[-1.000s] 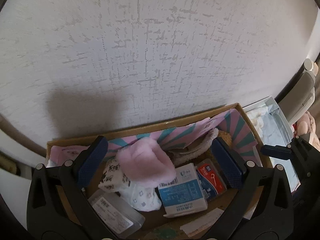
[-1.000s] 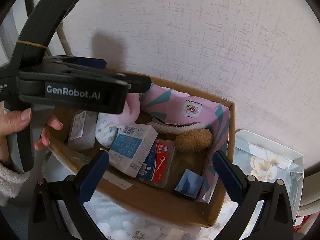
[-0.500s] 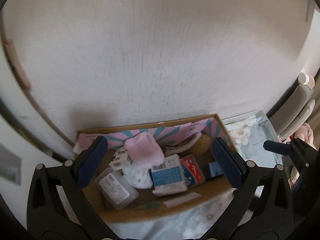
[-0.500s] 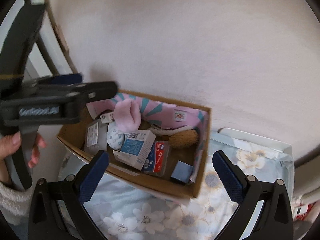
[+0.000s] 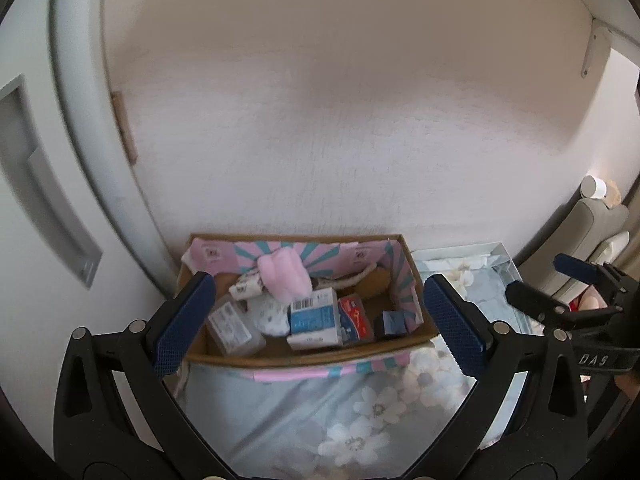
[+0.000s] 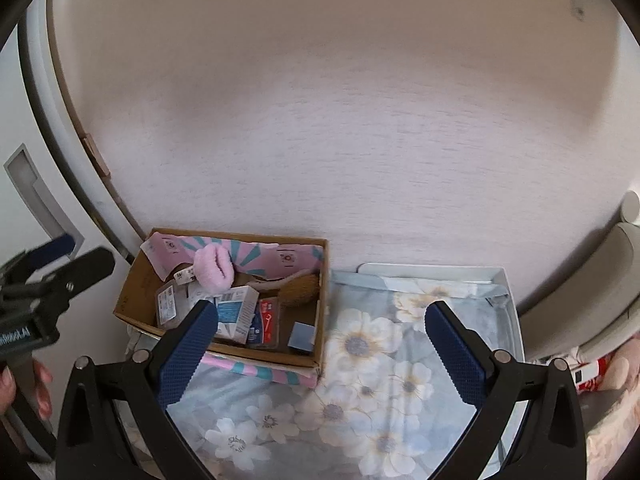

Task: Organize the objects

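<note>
Jaws on my left gripper (image 5: 318,324) and right gripper (image 6: 320,350) are spread wide, empty, both above the brown cardboard box (image 5: 304,354). Inside it lie a pink fuzzy sock (image 5: 284,280), a blue-and-white carton (image 5: 314,320) and a red floss pack (image 5: 356,318). I judge packing nearly done; next needs another item. Beside the box, floral bedsheet (image 6: 360,400) offers open room; the wall hems its far side.

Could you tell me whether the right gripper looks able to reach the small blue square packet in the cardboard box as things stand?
Probably yes. The right gripper is open and empty, and the blue packet lies uncovered in the cardboard box, at its near right corner.
</note>
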A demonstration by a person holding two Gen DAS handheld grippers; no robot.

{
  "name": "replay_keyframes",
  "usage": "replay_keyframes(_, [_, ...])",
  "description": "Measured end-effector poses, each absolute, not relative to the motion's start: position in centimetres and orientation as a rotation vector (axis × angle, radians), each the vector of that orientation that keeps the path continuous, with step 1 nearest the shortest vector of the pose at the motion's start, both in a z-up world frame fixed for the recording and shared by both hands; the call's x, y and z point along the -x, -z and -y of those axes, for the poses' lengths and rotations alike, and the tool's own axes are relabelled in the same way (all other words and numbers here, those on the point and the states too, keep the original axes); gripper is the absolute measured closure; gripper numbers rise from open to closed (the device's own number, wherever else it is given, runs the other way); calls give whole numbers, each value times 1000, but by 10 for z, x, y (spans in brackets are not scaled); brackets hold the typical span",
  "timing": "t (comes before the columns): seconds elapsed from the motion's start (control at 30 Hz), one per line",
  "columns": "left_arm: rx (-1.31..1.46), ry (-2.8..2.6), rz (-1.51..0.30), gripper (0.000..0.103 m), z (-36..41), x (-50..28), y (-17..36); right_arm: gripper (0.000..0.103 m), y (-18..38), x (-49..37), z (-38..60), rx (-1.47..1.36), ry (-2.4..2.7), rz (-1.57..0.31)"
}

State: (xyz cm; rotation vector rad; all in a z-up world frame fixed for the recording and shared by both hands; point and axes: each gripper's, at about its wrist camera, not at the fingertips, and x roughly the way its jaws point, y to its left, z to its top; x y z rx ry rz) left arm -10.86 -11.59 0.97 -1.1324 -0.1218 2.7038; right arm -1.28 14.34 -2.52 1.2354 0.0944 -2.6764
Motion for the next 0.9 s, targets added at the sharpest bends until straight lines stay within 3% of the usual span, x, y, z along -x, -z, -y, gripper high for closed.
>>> replay_keyframes(0.9, [1168,-2714,113,0,108,90,5,0,26,3,-165,-1215,2739,-66])
